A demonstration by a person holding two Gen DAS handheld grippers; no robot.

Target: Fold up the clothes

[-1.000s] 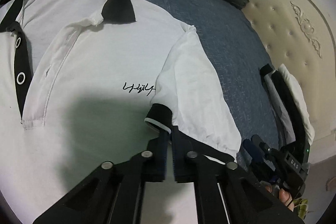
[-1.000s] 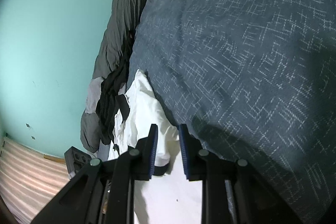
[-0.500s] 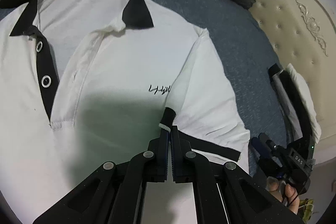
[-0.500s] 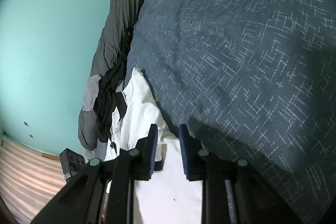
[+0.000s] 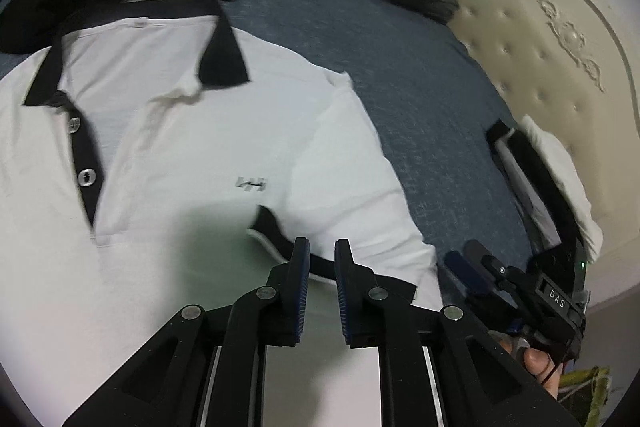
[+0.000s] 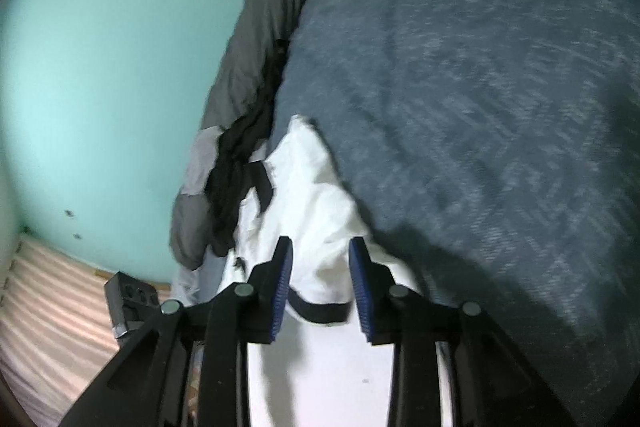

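The white polo shirt with black collar and placket (image 5: pixel 168 155) lies front-up on the dark blue patterned bedspread (image 5: pixel 400 75), its right sleeve with the black cuff (image 5: pixel 276 231) turned in over the chest. The left gripper (image 5: pixel 322 255) hovers just above that cuff, jaws parted, holding nothing; the right gripper (image 6: pixel 320 267) stands open around the sleeve's outer cuff. The loose sleeve could spring back out, or a closing jaw drag and bunch it. Only the left view shows collar and headboard; only the right shows the teal wall (image 6: pixel 100 67).
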